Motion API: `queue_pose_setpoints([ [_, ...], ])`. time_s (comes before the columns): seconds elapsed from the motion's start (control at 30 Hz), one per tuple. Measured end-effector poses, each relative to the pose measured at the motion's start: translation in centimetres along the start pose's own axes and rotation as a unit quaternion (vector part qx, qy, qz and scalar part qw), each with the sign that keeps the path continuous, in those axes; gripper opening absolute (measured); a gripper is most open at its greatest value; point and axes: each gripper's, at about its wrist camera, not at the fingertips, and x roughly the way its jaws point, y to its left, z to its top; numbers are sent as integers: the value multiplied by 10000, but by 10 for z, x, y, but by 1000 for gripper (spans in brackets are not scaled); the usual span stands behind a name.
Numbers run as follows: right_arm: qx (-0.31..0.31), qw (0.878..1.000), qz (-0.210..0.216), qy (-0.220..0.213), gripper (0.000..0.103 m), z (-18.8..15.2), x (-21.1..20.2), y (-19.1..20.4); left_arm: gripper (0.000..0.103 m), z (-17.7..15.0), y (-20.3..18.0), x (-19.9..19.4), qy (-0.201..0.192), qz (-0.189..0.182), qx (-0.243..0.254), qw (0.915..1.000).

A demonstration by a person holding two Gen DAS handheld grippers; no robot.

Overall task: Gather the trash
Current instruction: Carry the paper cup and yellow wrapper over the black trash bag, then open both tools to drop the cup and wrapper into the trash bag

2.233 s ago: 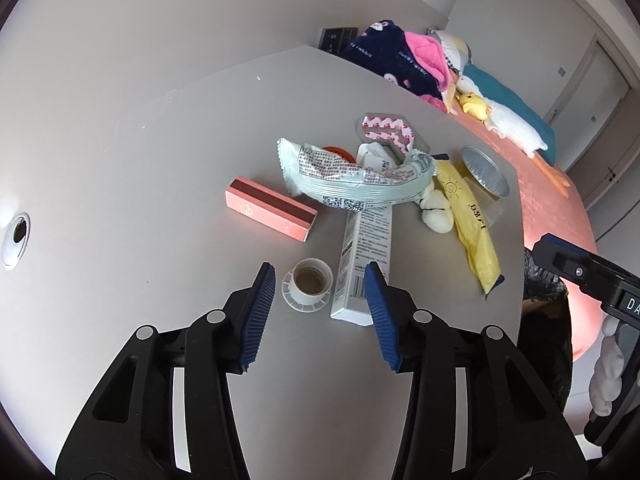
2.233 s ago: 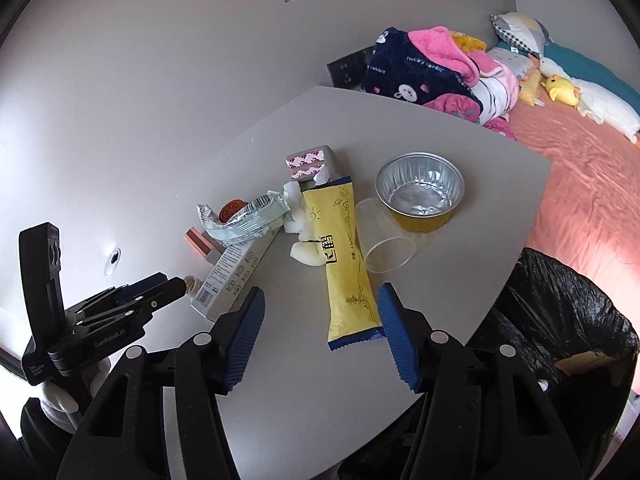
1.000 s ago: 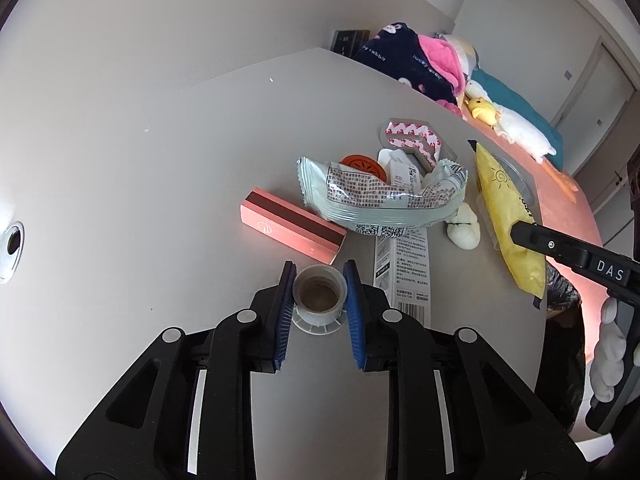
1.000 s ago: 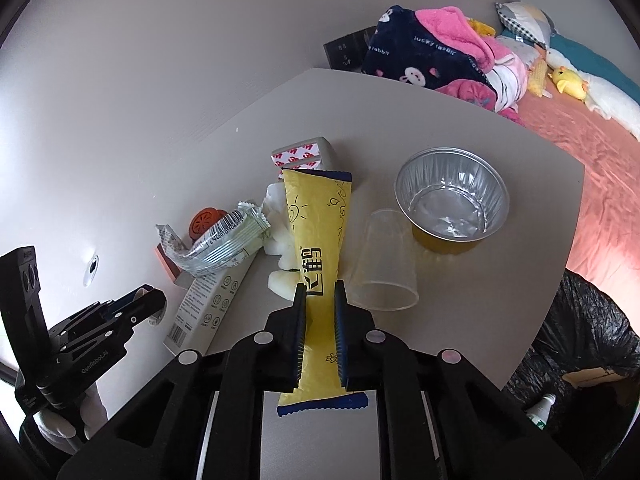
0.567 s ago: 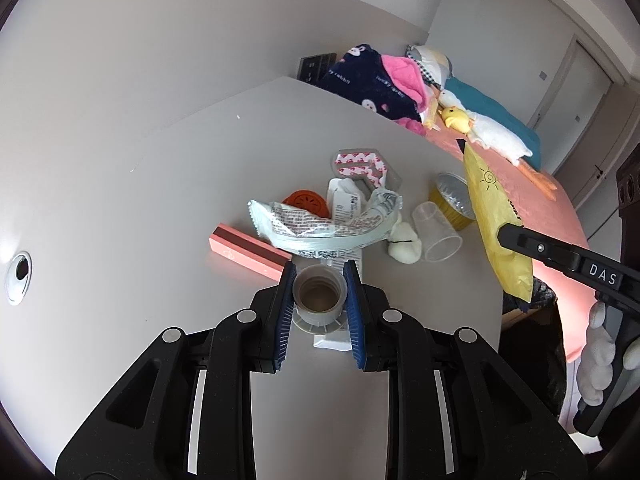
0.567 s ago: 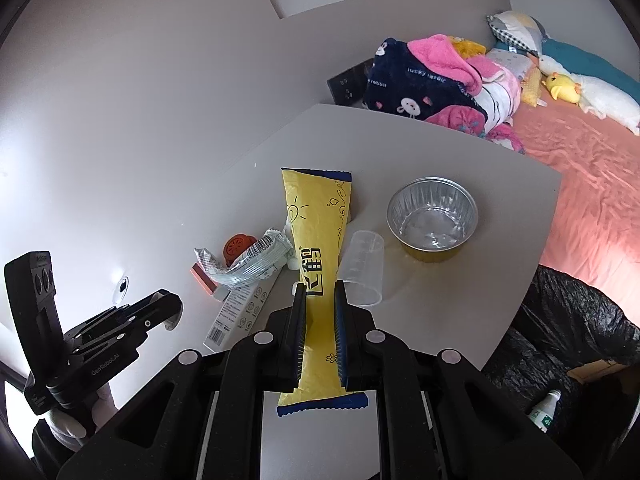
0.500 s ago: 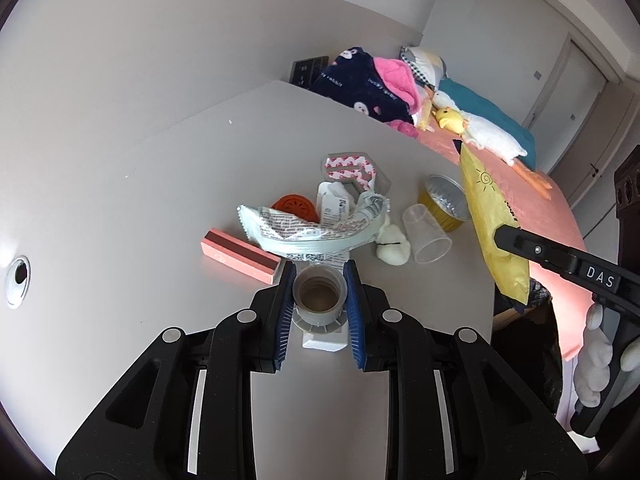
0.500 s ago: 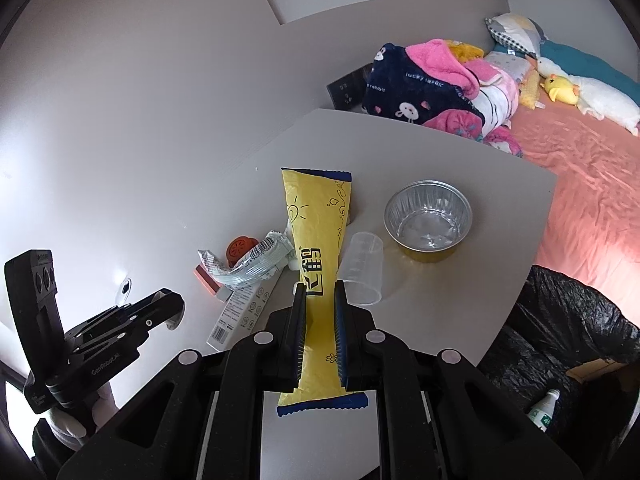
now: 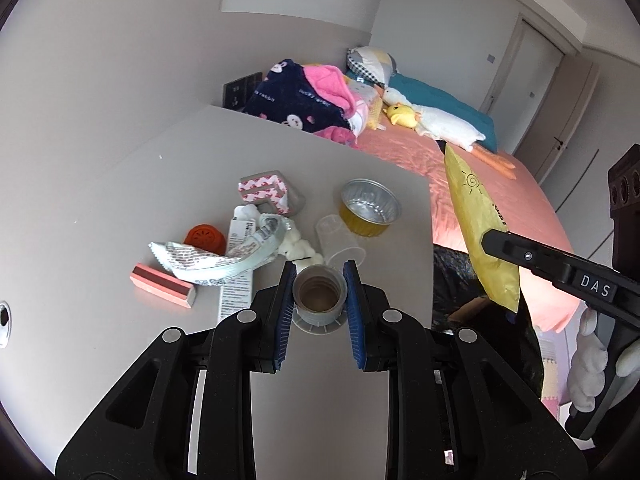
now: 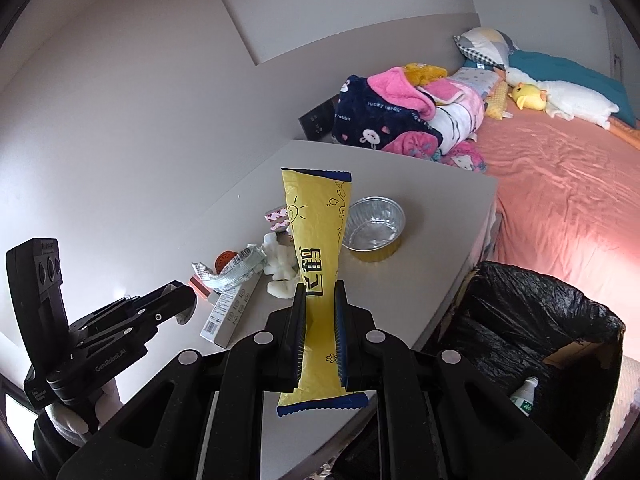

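Observation:
My left gripper point(image 9: 319, 294) is shut on a small grey cup point(image 9: 319, 295) with brown residue and holds it above the grey table point(image 9: 180, 160). My right gripper point(image 10: 320, 304) is shut on a long yellow snack wrapper point(image 10: 318, 248), lifted clear of the table; the wrapper also shows at the right of the left wrist view point(image 9: 478, 232). A bin lined with a black bag point(image 10: 528, 312) stands off the table's right edge, with a bottle inside point(image 10: 522, 396). The left gripper appears in the right wrist view point(image 10: 176, 292).
On the table lie a foil bowl point(image 9: 370, 206), a clear plastic cup point(image 9: 340, 240), a crumpled pale wrapper point(image 9: 224, 260), a white carton point(image 9: 236, 292), a pink box point(image 9: 162, 282), an orange lid point(image 9: 204, 236), cotton balls point(image 9: 298, 242) and a patterned packet point(image 9: 264, 192). A bed point(image 10: 560, 168) lies beyond.
Both grippers closed, the left on the small cup and the right on the yellow wrapper, then lifted them off the table and drew back toward the bin side.

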Motion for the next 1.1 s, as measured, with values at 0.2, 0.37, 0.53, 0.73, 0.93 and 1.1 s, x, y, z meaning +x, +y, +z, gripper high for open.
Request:
queue_pose_setpoints([
  [0.2,168,9995,-189,-184,14,-4,-22,-20,24,7,-29,10,20,-271,272,9993],
  [0.37,351,9982,-357,-318,14,-9,-39,-40,24,10,-57,20,76,-535,503,9973],
  [0.53,518,9961,-557,-437,14,-14,-54,-59,24,13,-80,31,144,-779,707,9944],
  [0.73,696,9931,-756,-565,14,-21,-71,-78,24,16,-107,44,233,-1059,952,9895],
  [0.93,902,9896,-917,-641,14,-29,-87,-97,24,16,-135,55,352,-1354,1198,9829],
  [1.1,1061,9865,-1036,-694,14,-35,-98,-112,24,13,-154,63,499,-1579,1343,9770],
])
